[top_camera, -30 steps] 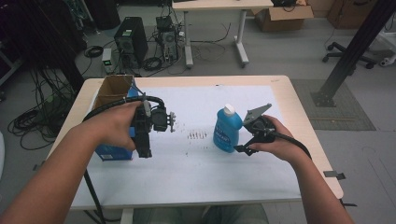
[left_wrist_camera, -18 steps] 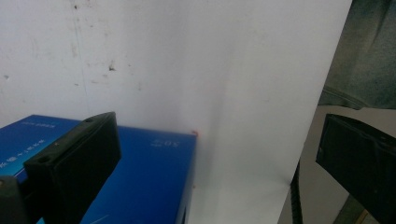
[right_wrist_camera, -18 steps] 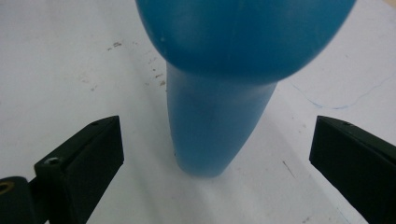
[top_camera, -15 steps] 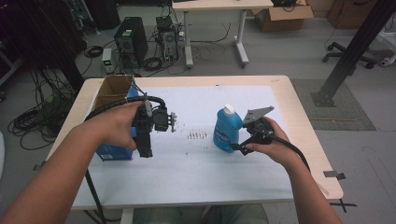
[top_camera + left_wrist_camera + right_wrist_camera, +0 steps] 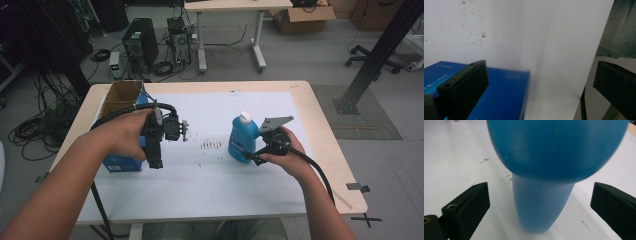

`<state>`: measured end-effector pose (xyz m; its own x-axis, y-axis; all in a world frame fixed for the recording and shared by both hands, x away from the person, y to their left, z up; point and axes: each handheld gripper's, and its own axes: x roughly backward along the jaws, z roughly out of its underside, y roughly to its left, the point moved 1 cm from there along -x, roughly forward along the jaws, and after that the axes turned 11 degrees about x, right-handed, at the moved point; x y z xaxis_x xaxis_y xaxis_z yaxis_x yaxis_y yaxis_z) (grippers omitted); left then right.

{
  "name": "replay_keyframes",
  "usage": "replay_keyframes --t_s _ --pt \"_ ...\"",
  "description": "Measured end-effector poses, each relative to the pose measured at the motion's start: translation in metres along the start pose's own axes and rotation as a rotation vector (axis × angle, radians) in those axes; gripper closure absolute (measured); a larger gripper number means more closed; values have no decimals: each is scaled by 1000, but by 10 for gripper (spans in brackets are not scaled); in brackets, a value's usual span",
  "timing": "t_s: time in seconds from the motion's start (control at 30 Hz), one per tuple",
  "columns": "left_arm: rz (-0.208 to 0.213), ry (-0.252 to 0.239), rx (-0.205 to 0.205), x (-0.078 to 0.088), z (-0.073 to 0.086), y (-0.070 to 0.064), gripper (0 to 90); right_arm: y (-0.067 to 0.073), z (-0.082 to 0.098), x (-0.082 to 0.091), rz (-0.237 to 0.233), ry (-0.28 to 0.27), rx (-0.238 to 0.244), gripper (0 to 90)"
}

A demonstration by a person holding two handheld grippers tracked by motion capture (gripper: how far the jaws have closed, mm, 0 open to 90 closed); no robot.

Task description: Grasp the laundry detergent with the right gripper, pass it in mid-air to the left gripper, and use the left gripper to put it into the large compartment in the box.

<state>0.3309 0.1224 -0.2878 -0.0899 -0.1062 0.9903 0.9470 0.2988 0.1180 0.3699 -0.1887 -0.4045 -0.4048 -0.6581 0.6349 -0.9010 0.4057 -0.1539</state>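
A blue bottle [image 5: 242, 138] with a white cap stands upright on the white sheet, right of the middle. My right gripper [image 5: 253, 151] is open just right of it, low down. In the right gripper view the bottle [image 5: 541, 202] rises between the two wide-apart jaws, and neither jaw touches it. My left gripper [image 5: 154, 159] is held above the sheet's left part, open, with nothing between its jaws. The left gripper view looks down on a flat blue box [image 5: 499, 97] under the left jaw, beside the sheet's edge.
The blue box [image 5: 119, 162] lies at the left of the white sheet [image 5: 210, 175]. An open cardboard box [image 5: 118, 96] stands behind it at the table's far left corner. Small dark marks [image 5: 210, 145] dot the sheet's middle. The table's wooden edge [image 5: 330, 150] runs along the right.
My right gripper has edged a little closer to the bottle. The bottle has stayed in place. My left hand has barely moved.
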Motion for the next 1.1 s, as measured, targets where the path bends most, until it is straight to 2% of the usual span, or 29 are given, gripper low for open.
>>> replay_keyframes --t_s 0.2,0.3,0.37,0.83,1.1 --pt "3 -2 0 -1 -1 0 2 2 1 -4 -11 -12 -1 24" --pt "4 -4 -1 -2 -1 0 2 4 2 -8 2 -7 9 23" --pt "5 -5 2 -2 -2 0 2 4 3 -11 5 -15 -3 22" --pt "6 -8 -5 -4 -3 0 2 2 4 -19 54 -119 -49 18" --pt "7 -15 -5 -4 -4 2 2 3 5 -21 88 -133 -56 20"
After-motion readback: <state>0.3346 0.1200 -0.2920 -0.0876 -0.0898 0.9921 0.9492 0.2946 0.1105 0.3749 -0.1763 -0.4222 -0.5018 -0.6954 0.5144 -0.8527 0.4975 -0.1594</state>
